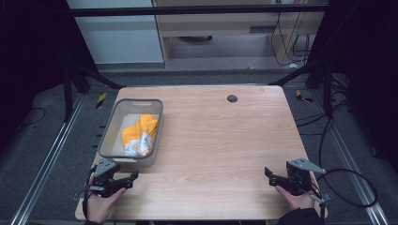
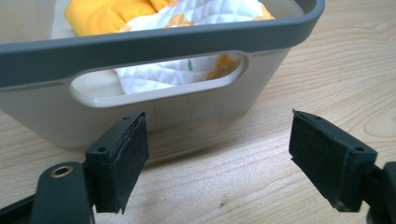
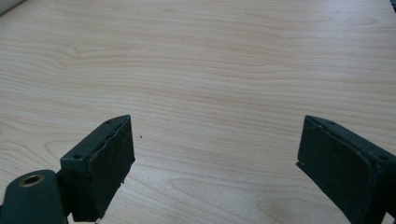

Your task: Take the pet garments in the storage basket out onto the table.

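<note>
Wood table (image 1: 220,140) w/ grey bin (image 1: 109,136) at left, holding an orange-and-white quilted cloth (image 1: 139,136). Left gripper (image 1: 123,182) sits near-left, just beside bin's near wall, jaws spread, nothing btwn. Right gripper (image 1: 271,177) near-right, well apart from bin, jaws spread over bare wood.

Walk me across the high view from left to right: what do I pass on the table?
Left gripper → grey bin → orange and white cloth inside it → dark round cap near the far edge → right gripper.
</note>
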